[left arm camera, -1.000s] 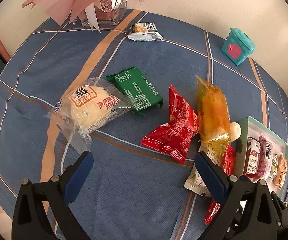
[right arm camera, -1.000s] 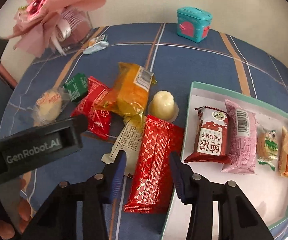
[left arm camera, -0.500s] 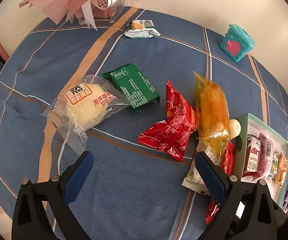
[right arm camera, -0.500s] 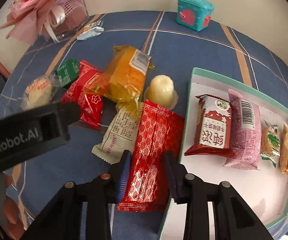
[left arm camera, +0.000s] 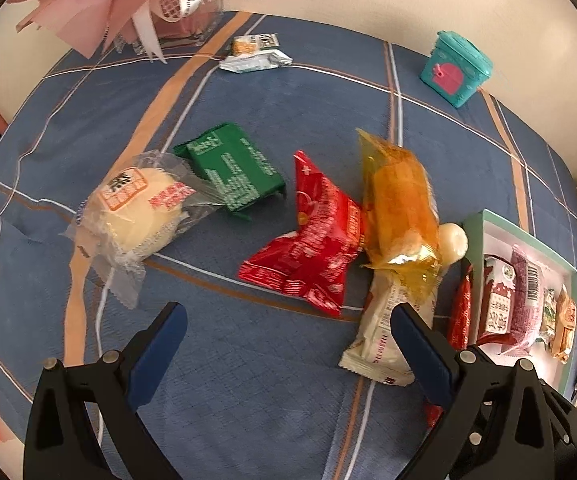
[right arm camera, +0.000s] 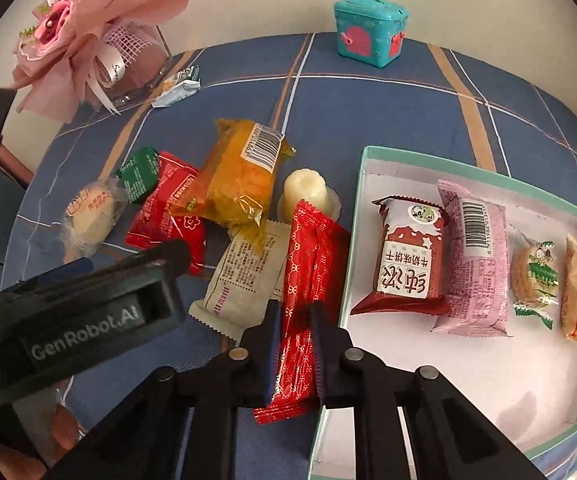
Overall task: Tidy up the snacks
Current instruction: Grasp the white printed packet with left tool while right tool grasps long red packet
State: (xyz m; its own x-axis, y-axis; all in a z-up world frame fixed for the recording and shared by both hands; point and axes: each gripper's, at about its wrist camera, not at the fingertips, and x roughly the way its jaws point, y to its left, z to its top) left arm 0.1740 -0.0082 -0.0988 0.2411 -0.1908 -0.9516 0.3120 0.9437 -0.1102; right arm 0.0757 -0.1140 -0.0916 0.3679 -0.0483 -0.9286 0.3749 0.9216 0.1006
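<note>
Far left on the blue table (right arm camera: 388, 92), a wrapped bun (right arm camera: 90, 216) sat beside a green packet (right arm camera: 140, 172), untouched. The left gripper (left arm camera: 288, 344) hovered over bare cloth, its fingers (left arm camera: 160, 344) spread wide and holding nothing. Moving right — a loose pile: a crumpled red bag (right arm camera: 164, 212), an orange cake pack (right arm camera: 240, 176), a white wrapper (right arm camera: 244, 280), a jelly cup (right arm camera: 306, 194). Then the long red packet (right arm camera: 308, 264), lying against the tray's (right arm camera: 484, 172) left edge. It looked light, thin and crinkly, likely slick foil that bends easily, so a pinch across its narrow width near the lower end seemed sensible. The right gripper (right arm camera: 294, 332) was doing just that — fingers (right arm camera: 272, 332) closing, pressed on both sides of the packet. Further right, four snacks already lay in the tray.
</note>
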